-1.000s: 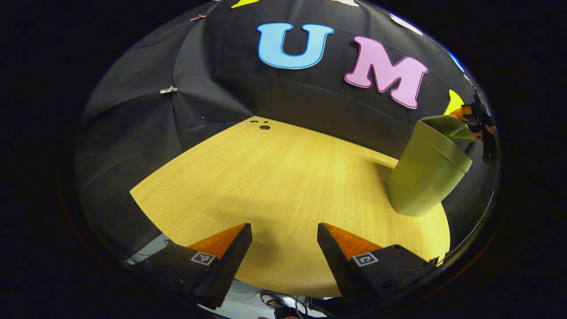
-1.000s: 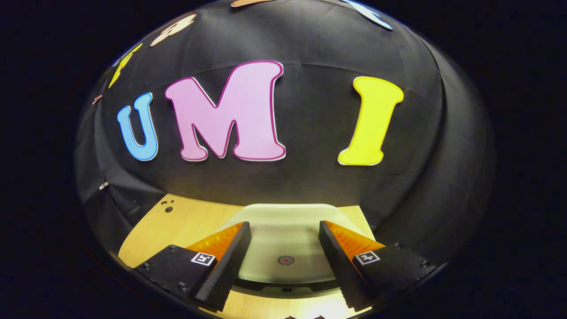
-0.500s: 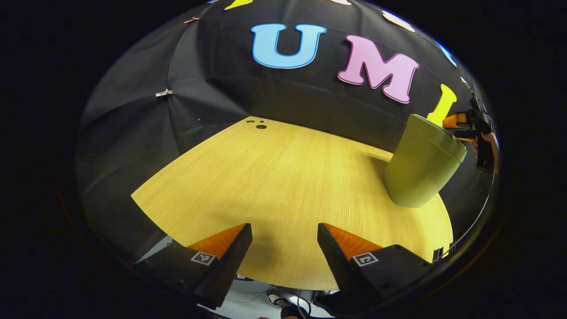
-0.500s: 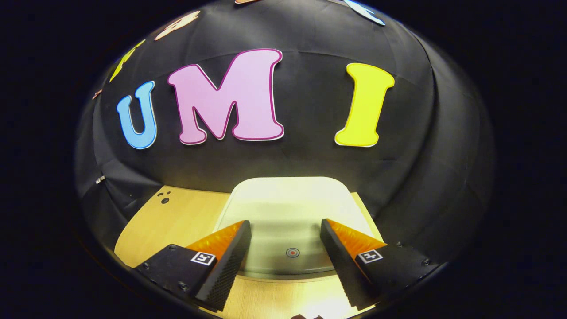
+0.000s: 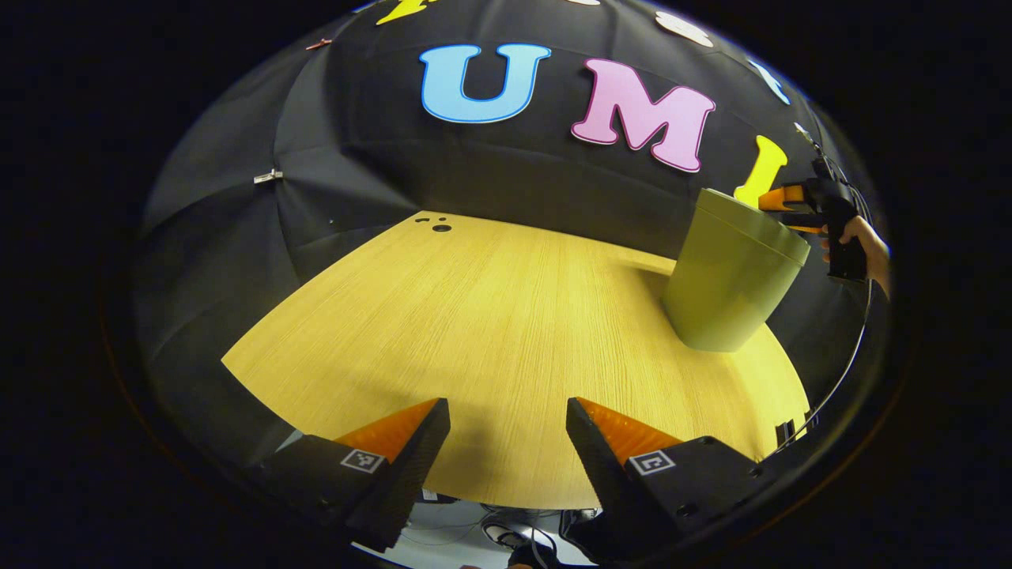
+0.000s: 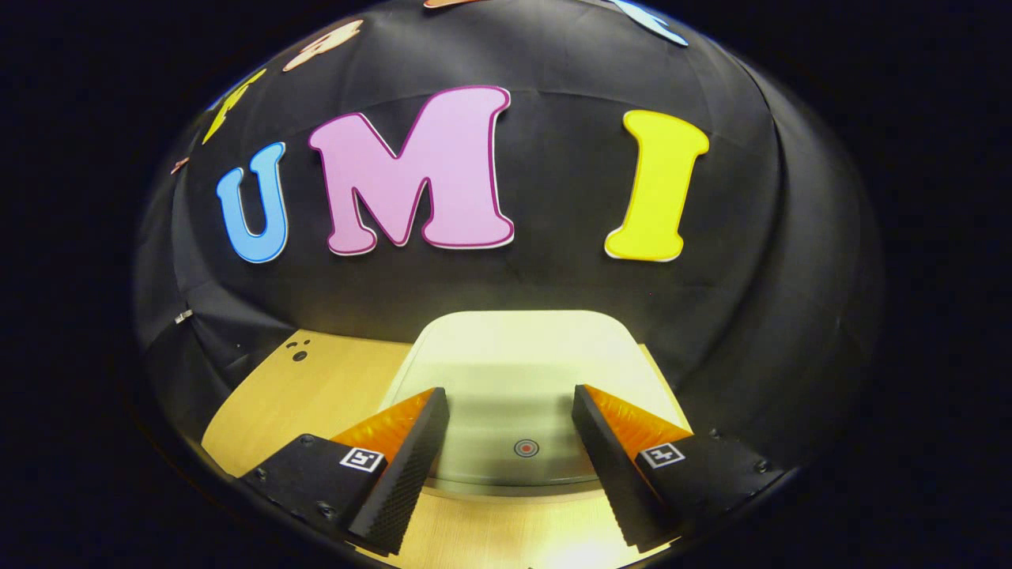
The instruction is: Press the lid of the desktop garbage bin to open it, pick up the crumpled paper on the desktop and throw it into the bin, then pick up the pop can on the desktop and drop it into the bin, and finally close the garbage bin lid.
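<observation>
The garbage bin's lid [image 6: 526, 371], tilted open a second ago, now lies flat and shut. The left gripper [image 5: 507, 446] hovers over the near edge of the wooden desk [image 5: 490, 332], jaws wide apart, holding nothing. The green bin [image 5: 731, 273] stands upright at the desk's far right. Just beyond it, a hand [image 5: 866, 245] holds the right gripper [image 6: 510, 438] above the pale lid, jaws also wide and empty.
</observation>
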`<state>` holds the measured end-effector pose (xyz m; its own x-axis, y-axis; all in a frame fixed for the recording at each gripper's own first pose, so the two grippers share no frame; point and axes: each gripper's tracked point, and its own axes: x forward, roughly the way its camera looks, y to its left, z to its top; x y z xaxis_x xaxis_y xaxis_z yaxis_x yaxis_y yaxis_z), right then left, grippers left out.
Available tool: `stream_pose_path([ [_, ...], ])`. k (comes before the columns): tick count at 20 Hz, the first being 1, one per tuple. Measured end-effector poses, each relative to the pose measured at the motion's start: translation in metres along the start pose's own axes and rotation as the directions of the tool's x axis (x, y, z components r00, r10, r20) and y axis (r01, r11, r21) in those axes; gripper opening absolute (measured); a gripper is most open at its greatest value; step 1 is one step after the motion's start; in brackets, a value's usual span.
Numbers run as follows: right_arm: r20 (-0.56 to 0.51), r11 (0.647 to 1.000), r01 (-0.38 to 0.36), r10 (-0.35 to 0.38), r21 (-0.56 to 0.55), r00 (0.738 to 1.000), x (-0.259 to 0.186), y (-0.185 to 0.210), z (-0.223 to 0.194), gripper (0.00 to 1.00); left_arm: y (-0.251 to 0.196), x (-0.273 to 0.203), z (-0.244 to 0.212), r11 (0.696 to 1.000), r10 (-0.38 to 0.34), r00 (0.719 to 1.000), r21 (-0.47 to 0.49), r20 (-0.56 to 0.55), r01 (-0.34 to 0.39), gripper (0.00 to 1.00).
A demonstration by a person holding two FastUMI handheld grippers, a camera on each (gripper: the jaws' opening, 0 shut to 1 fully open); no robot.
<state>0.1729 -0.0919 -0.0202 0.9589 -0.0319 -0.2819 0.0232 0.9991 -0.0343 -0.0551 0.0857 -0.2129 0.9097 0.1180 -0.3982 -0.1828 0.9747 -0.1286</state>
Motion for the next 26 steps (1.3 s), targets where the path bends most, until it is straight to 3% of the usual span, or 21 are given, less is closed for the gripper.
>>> stream_pose_path([
  [6, 0.066, 1.0, 0.005, -0.005, -0.011, 0.998, -0.012, 0.001, 0.002, 1.0, -0.009, -0.002, 0.011, 1.0, -0.014, 1.0, 0.002, 0.027, 0.014, 0.96],
  [9, 0.092, 0.999, 0.037, -0.033, -0.04, 0.995, -0.032, -0.001, 0.001, 1.0, -0.015, -0.003, 0.024, 0.999, -0.027, 0.998, 0.032, 0.051, 0.025, 0.96],
  [13, 0.194, 0.996, 0.034, -0.016, -0.088, 0.981, -0.073, 0.013, 0.006, 0.99, -0.027, -0.007, 0.047, 0.996, -0.049, 0.994, 0.077, 0.097, 0.041, 0.96],
  [20, 0.277, 0.999, -0.046, 0.041, 0.011, 0.96, -0.141, 0.051, -0.007, 0.99, -0.058, -0.032, 0.095, 0.986, -0.081, 0.971, 0.159, 0.224, 0.046, 0.96],
  [24, 0.285, 0.999, -0.008, -0.003, 0.039, 0.958, -0.166, 0.047, -0.025, 0.99, -0.072, -0.049, 0.109, 0.975, -0.099, 0.955, 0.22, 0.28, 0.037, 0.96],
  [26, 0.284, 0.999, -0.022, 0.012, 0.031, 0.959, -0.179, 0.055, -0.034, 0.99, -0.078, -0.053, 0.109, 0.976, -0.112, 0.951, 0.214, 0.288, 0.049, 0.96],
])
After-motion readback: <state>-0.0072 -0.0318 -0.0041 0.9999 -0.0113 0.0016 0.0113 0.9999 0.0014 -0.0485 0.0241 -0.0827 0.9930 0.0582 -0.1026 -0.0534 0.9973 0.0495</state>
